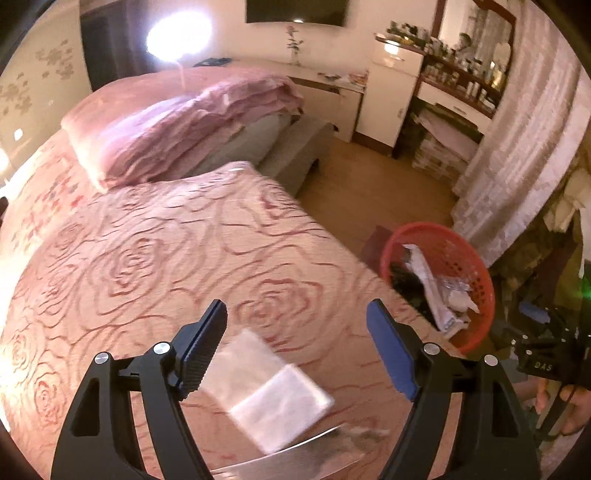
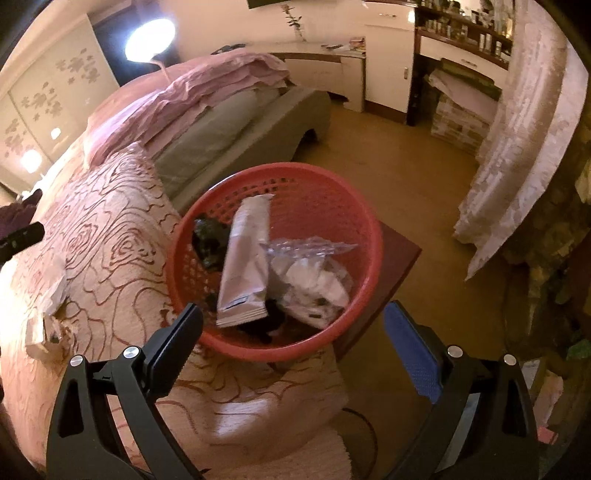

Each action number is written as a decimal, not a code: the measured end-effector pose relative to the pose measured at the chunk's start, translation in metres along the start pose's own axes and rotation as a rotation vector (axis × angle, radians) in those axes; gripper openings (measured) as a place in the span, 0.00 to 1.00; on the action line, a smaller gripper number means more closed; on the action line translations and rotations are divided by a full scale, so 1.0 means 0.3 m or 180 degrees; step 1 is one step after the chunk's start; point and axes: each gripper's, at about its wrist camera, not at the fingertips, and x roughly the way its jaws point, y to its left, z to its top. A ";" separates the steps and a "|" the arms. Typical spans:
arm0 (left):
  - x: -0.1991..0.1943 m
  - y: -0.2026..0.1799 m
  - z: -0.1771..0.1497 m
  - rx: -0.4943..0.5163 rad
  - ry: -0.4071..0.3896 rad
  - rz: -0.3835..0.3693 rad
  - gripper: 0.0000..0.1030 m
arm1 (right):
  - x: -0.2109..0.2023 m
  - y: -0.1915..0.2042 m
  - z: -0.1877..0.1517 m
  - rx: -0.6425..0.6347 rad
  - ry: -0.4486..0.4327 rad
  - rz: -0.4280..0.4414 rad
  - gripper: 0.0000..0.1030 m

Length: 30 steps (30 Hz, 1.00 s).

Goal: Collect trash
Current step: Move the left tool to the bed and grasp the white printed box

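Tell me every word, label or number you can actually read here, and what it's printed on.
"DAS": white letters on the black device at the right edge of the left wrist view.
Silver pouch in the red basket: a dark mark near its lower end, too blurred to read.
Shelf bottles: too small to read.

Warm, dim room light is tinting both views orange-pink. A round lamp [image 1: 179, 35] is blowing out to white glare near the top left, washing over the bed [image 1: 147, 258] along its left edge. Motion blur is smearing the left view. Fisheye curvature is bending everything, with corners darkening to black.
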 end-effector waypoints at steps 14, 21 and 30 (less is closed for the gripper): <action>-0.040 0.099 -0.144 0.0075 0.0133 0.0023 0.74 | 0.021 0.088 -0.019 -0.0162 0.0095 0.0135 0.92; -0.050 0.055 -0.242 0.0378 0.0212 -0.0231 0.74 | 0.027 0.104 -0.020 -0.0189 0.0116 0.0153 0.92; -0.065 0.047 -0.318 0.0398 0.0360 -0.0345 0.74 | 0.037 0.126 -0.025 -0.0217 0.0162 0.0195 0.92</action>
